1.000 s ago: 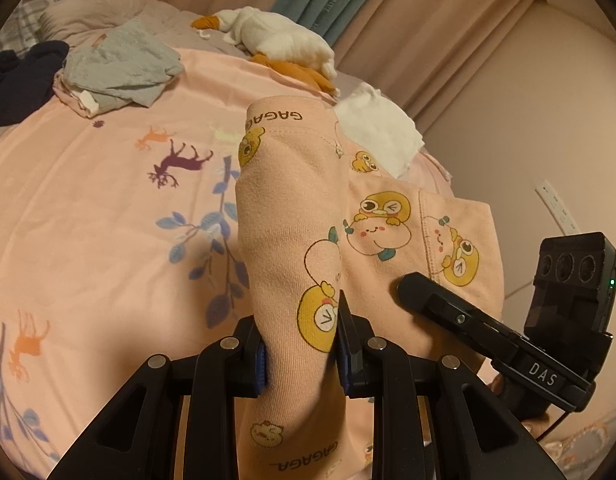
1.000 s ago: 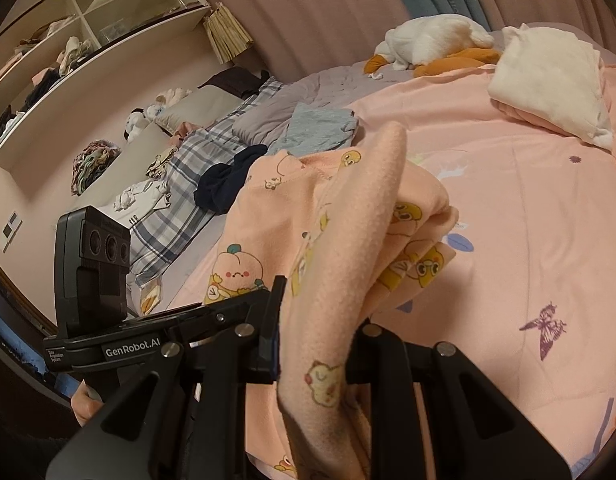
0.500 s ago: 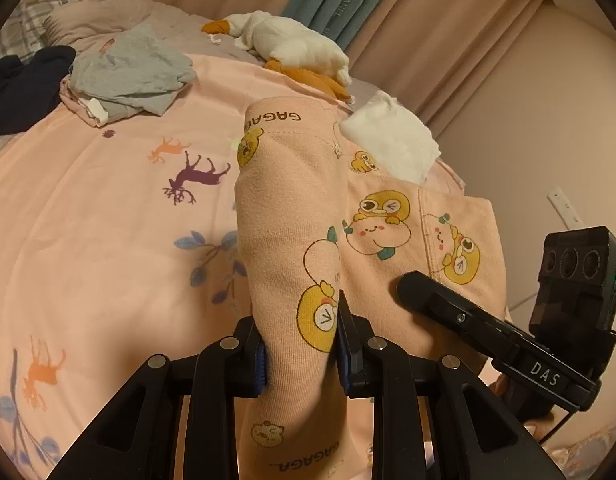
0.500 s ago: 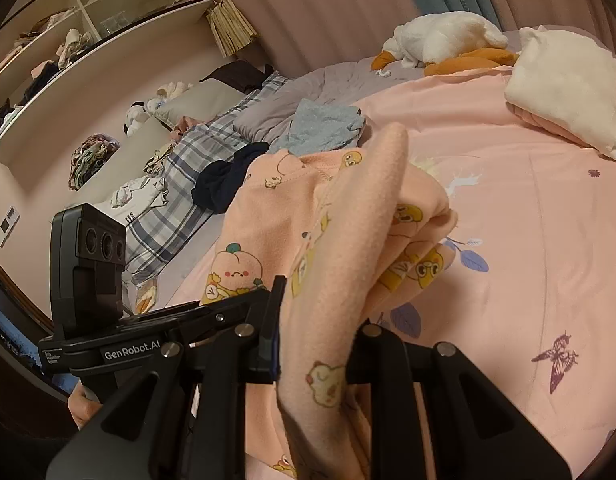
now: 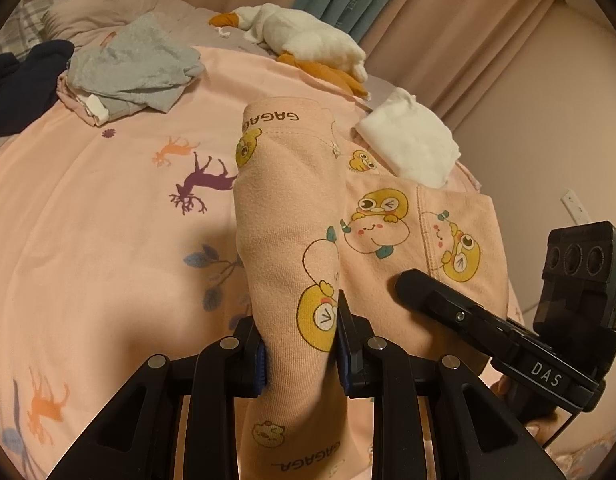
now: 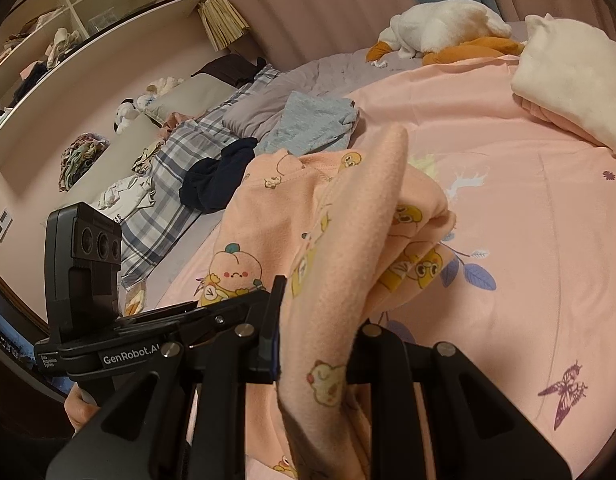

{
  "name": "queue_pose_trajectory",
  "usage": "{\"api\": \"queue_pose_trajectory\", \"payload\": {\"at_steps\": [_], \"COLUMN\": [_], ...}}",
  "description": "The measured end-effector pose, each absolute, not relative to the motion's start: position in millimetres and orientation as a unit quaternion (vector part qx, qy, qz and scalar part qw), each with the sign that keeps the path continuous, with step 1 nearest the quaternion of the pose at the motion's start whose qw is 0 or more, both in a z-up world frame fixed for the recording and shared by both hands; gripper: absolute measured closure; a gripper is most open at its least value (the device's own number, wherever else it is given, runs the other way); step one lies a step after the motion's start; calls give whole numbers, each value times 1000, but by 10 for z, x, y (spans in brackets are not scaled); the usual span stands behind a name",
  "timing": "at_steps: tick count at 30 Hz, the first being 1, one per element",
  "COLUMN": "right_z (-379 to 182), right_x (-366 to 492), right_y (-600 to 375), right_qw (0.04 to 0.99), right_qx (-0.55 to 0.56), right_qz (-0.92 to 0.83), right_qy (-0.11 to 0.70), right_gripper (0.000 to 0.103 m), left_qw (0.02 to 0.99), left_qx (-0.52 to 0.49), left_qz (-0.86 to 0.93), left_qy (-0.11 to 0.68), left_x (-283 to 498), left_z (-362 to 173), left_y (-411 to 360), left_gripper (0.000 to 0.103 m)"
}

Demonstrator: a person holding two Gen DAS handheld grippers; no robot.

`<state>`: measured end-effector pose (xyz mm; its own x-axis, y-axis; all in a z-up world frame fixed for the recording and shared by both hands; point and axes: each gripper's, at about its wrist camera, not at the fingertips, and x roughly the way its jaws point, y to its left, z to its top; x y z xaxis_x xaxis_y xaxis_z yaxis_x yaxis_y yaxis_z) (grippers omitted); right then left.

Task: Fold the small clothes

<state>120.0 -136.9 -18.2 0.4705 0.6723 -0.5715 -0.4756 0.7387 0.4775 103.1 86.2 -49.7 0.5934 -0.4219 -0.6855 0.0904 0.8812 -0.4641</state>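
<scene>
Both grippers, left gripper (image 5: 302,344) and right gripper (image 6: 313,344), have carried the clamped peach garment (image 5: 292,216) forward over the bed (image 5: 88,220), mid-fold; next, lay it flat.

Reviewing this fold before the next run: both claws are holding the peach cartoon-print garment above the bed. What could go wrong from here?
1. The left claw and right claw each pinch a bunched wad of the peach garment; layers may slip out unevenly.
2. Fabric is crumpled near the right claw, so setting it down could trap wrinkles in the fold.
3. The white folded cloth lies just beyond the garment and might get dragged or covered.
</scene>
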Motion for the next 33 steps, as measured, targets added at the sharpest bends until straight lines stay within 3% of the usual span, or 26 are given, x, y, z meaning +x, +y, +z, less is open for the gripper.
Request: {"api": "queue_pose_trajectory", "payload": {"at_steps": [33], "right_z": [-711], "right_x": [1883], "right_y": [-1208], "right_qw": [833], "right_qx": [132], "right_qz": [315], "right_qy": [434], "right_gripper": [83], "left_qw": [856], "left_qx": [-178], "left_qz": [-120], "left_qy": [470], "left_x": [1653], "left_z": [-968], "left_y": [802], "left_gripper": [79]}}
